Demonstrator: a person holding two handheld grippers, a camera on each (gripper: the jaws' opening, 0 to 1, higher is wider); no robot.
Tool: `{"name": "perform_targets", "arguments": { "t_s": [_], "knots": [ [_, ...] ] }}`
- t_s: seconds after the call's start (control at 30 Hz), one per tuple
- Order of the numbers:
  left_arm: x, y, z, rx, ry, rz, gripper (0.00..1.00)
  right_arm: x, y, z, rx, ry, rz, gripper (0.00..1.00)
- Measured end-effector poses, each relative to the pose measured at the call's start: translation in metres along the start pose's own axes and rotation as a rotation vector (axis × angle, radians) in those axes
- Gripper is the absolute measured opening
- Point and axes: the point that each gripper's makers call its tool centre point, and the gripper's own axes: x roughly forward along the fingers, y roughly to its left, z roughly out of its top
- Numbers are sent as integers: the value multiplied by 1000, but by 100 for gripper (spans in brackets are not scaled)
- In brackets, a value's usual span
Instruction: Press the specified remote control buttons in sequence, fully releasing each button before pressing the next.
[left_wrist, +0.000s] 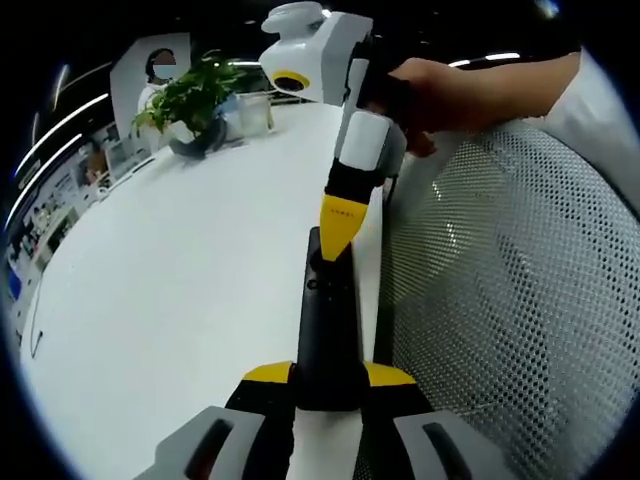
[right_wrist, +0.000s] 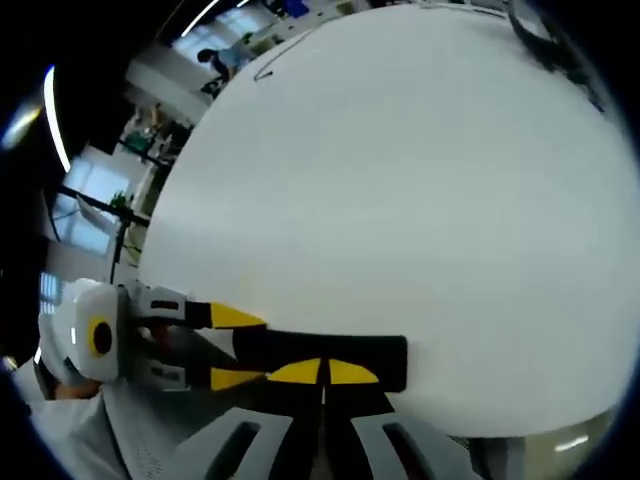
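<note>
A black remote control (left_wrist: 328, 320) lies lengthwise on a white table (left_wrist: 180, 290), close to the table's edge, where a grey mesh chair back (left_wrist: 510, 300) stands beside it. In the left gripper view, the left gripper (left_wrist: 328, 385) pinches the near end of the remote between its yellow-tipped jaws, one on each long side. At the remote's far end, the right gripper (left_wrist: 338, 228) comes down with its yellow tips pressed together into one point that rests on the remote's top face; a hand (left_wrist: 440, 95) grips its white body above. Beyond the remote, at the far side of the table, a potted green plant (left_wrist: 195, 100) stands next to a clear container (left_wrist: 255, 110). In the right gripper view, the remote (right_wrist: 320, 362) lies crosswise just ahead of the right gripper (right_wrist: 322, 372), whose yellow tips meet over its top face, while the left gripper (right_wrist: 225, 348) clamps the remote's left end, one yellow jaw on each long edge. The white table (right_wrist: 400, 180) stretches away beyond the remote.
</note>
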Motion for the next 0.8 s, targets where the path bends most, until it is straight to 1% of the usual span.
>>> {"name": "perform_targets", "arguments": {
  "t_s": [0.1,0.2,0.5,0.7,0.77,0.8],
  "knots": [
    [1,0,0,-2,-4,-2,24,4,-2,-3,-18,25,-24,0],
    [1,0,0,-4,-5,-3,24,4,-2,-3,-33,24,-30,0],
    [1,1,1,-9,-9,-2,25,4,-5,-1,27,11,-2,0],
    [2,1,1,-7,-12,-3,25,4,-5,-1,47,7,6,0],
    [2,1,1,-7,-13,-4,25,4,-6,-1,74,11,19,0],
    [2,1,1,-7,-13,-4,25,4,-6,0,115,6,37,0]
  ]
}}
